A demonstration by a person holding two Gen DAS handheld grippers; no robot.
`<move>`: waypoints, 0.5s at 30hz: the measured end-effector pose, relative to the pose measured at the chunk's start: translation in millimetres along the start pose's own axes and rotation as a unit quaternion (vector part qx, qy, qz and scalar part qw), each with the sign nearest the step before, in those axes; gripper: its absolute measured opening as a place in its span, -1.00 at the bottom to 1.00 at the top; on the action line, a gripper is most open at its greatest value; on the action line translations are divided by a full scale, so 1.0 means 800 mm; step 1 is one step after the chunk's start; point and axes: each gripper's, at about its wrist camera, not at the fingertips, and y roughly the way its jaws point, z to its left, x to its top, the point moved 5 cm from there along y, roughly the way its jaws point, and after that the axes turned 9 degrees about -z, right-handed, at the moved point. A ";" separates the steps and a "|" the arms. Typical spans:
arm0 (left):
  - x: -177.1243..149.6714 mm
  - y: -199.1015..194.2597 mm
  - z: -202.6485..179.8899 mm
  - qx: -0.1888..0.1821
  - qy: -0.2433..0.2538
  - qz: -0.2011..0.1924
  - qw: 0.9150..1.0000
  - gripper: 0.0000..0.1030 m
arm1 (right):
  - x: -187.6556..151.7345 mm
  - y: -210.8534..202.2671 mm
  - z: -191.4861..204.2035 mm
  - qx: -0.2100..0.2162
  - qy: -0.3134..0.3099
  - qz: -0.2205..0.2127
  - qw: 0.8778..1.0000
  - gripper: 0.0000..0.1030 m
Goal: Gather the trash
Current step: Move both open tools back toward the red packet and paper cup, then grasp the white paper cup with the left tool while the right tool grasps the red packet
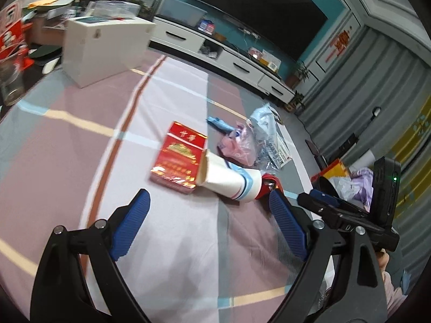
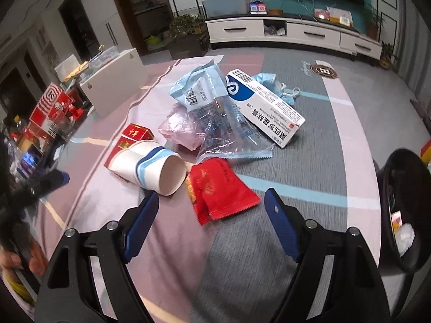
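Trash lies on a cloth-covered table point(image 2: 296, 167). A white paper cup point(image 2: 150, 165) with blue bands lies on its side against a red cigarette box point(image 2: 134, 134). A red snack wrapper point(image 2: 218, 188), a pink plastic bag point(image 2: 183, 130), clear blue wrappers point(image 2: 204, 94), a white ointment box point(image 2: 265, 105) and a blue face mask point(image 2: 280, 88) lie around it. My right gripper point(image 2: 211, 197) is open just before the red wrapper. My left gripper point(image 1: 210, 196) is open just before the cup point(image 1: 229, 177) and the cigarette box point(image 1: 179, 156).
A black trash bin point(image 2: 406, 210) with paper inside stands at the table's right edge. A white box point(image 1: 105, 51) sits at the far left of the table. A TV cabinet point(image 2: 296, 32) stands beyond. The right gripper's body point(image 1: 350, 215) shows in the left wrist view.
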 end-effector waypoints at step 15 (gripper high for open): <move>-0.010 0.072 -0.002 -0.021 -0.074 0.083 0.994 0.37 | -0.005 0.078 0.018 -0.008 -0.083 0.028 0.996 0.54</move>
